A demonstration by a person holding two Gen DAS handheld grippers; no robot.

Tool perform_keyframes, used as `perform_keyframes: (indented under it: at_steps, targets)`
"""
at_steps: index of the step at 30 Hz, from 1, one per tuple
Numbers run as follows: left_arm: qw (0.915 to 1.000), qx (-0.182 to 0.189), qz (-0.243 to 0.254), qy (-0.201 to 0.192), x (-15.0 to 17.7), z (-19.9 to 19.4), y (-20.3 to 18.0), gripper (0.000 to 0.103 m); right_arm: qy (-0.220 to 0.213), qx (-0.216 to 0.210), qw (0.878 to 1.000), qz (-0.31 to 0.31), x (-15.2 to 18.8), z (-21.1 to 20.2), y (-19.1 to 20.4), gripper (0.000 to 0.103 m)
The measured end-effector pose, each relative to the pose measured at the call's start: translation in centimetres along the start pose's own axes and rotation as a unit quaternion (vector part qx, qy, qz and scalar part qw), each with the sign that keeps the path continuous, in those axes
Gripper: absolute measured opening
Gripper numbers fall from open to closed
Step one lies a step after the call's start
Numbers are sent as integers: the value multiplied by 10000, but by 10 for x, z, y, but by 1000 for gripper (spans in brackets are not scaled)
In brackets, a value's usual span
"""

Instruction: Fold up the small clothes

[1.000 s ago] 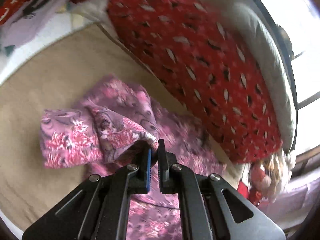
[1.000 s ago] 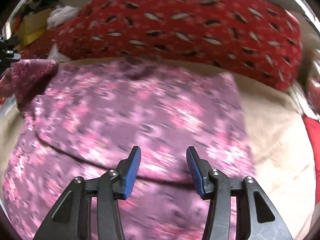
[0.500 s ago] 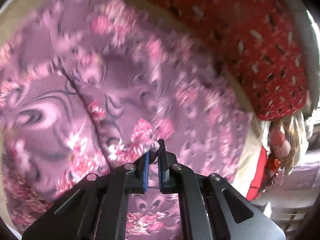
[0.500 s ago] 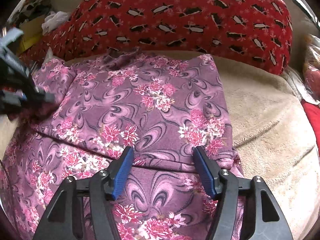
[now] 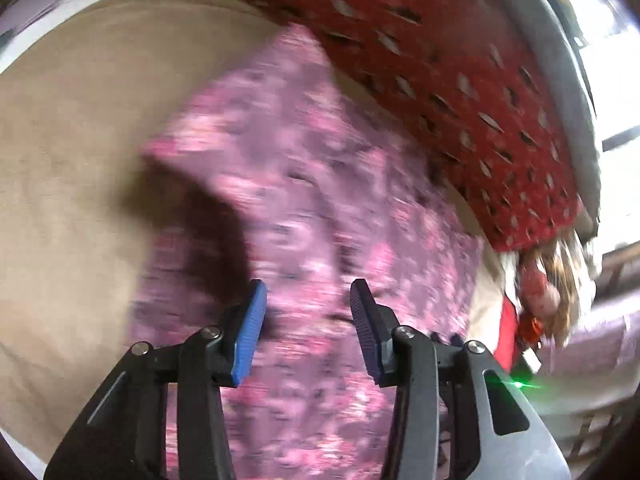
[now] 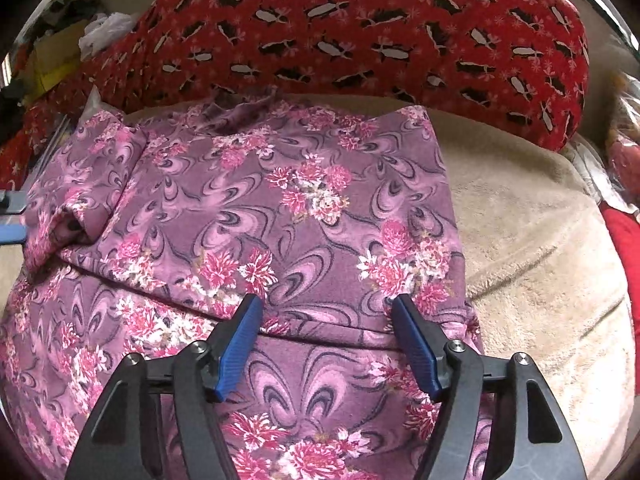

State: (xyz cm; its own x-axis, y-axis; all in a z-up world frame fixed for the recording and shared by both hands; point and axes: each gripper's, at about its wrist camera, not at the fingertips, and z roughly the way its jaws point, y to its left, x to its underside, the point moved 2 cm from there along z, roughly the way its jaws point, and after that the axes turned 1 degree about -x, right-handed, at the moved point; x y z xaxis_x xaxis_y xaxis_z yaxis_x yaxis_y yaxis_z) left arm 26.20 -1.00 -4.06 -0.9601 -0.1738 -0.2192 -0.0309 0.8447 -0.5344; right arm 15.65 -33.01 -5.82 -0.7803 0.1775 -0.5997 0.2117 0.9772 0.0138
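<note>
A purple garment with pink flowers point(image 6: 256, 216) lies folded over itself on a beige blanket point(image 6: 532, 264). In the blurred left wrist view the same garment point(image 5: 304, 184) spreads below my left gripper point(image 5: 306, 296), whose jaws are opening, with nothing pinched between the blue pads. My right gripper point(image 6: 326, 312) hovers just above the folded edge; its jaws are opening wide and hold nothing. The left gripper's tip point(image 6: 10, 216) shows at the left edge of the right wrist view, beside the garment's folded sleeve.
A long red cushion with a black-and-white print point(image 6: 360, 28) runs along the far side of the blanket. Clutter and a white bag point(image 6: 104, 32) sit at the back left. A doll with fair hair point(image 5: 548, 276) and a red item point(image 6: 624, 248) lie to the right.
The left gripper let go of the garment's corner and its jaws parted; it dropped lower, then drew back. The right gripper's jaws widened while it stayed in place above the fold.
</note>
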Motion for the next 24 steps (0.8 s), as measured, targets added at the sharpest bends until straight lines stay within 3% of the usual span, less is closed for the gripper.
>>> perform_keyframes:
  at_steps: [3, 6, 11, 15, 18, 22, 23, 24]
  targets:
    - [9993, -57, -351, 72, -4, 5, 29, 42, 29, 99, 9999, -18, -6, -3, 7, 69]
    - [9978, 65, -616, 223, -4, 15, 49, 41, -76, -233, 9997, -31, -20, -11, 28, 69]
    - [9950, 454, -839, 291, -3, 19, 63, 41, -306, -1017, 9914, -769, -49, -26, 108, 69]
    - [9927, 699, -958, 238, -9, 8, 71, 42, -379, -1317, 9781, -1566, -51, -27, 173, 69]
    - [9929, 708, -937, 171, -16, 2, 76, 42, -400, -1271, 9684, -2109, -41, -20, 207, 71]
    - [9921, 729, -1004, 198, -20, 2, 79, 42, -383, -779, 9581, -2729, -32, 0, 236, 74]
    - [9920, 732, -1005, 200, -20, 3, 80, 42, -376, -728, 9572, -2776, -32, 3, 239, 73]
    - [9922, 726, -998, 195, -20, 3, 80, 42, -365, -802, 9572, -2756, -32, 5, 238, 63]
